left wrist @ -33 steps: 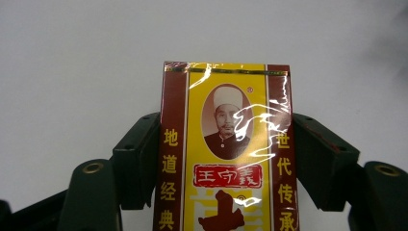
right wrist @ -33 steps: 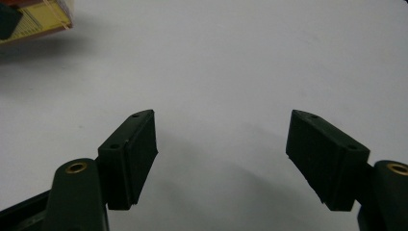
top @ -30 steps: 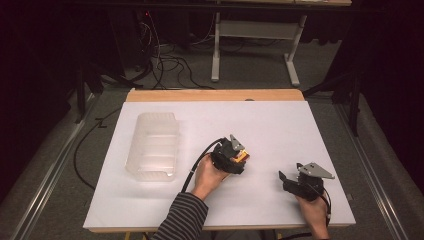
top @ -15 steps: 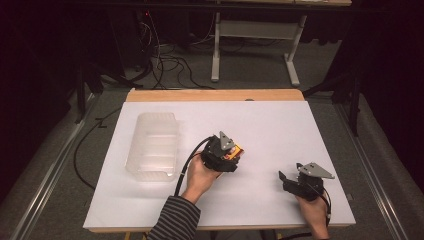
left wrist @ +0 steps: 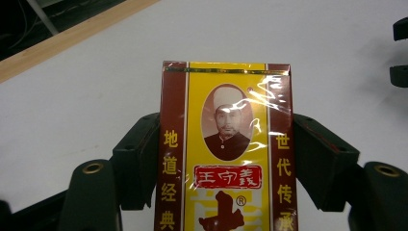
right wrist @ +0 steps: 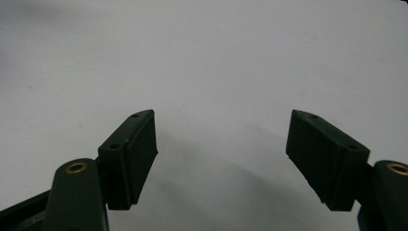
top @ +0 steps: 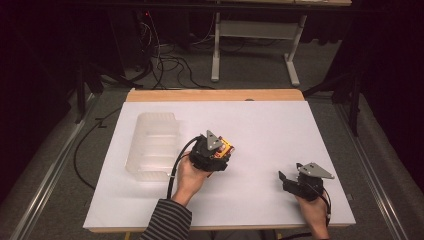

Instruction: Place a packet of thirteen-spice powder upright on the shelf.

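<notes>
White sheeting covers the tabletop (top: 260,125), with a strip of bare wood along its far edge and a dark floor strewn with cables behind it in the upper part of the high view. Left of the frame's centre lies a clear plastic container (top: 152,145) with ribbed walls. Just to its right, near the middle of the frame, the left gripper (top: 222,152) has its fingers (left wrist: 139,159) closed on the two long sides of a yellow and dark red packet (left wrist: 226,144), wrapped in shiny film and printed with a portrait and Chinese characters. The packet's top end sticks out beyond the fingers, over the white surface. At the lower right of the high view, the right gripper (top: 284,179) sits low over the tabletop, well apart from the packet; its fingers (right wrist: 132,154) are spread wide with only white sheeting between them.
</notes>
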Demonstrator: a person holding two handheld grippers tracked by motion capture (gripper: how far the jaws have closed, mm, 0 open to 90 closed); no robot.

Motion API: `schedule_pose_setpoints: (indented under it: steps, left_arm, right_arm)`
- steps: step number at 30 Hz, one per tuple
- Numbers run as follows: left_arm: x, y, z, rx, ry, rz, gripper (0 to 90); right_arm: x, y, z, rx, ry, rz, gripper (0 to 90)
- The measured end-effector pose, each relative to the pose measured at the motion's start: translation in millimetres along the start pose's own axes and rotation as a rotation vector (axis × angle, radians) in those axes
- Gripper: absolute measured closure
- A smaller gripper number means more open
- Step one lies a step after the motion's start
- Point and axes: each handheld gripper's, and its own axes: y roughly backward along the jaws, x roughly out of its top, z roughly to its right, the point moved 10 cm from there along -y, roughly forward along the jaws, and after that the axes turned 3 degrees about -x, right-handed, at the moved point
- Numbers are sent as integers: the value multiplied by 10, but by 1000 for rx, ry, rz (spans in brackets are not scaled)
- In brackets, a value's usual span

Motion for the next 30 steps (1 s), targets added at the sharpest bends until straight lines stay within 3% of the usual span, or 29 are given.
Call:
schedule_pose_setpoints:
  steps: [18,30]
  left_arm:
    - [238,259,-294,53,39,73,328]
    - [407,476,-583,113,57,129,328]
  right_arm:
    - [-1,-2,-6,0,1,-2,267]
    - [-3,-5,-11,-2,7,-5,267]
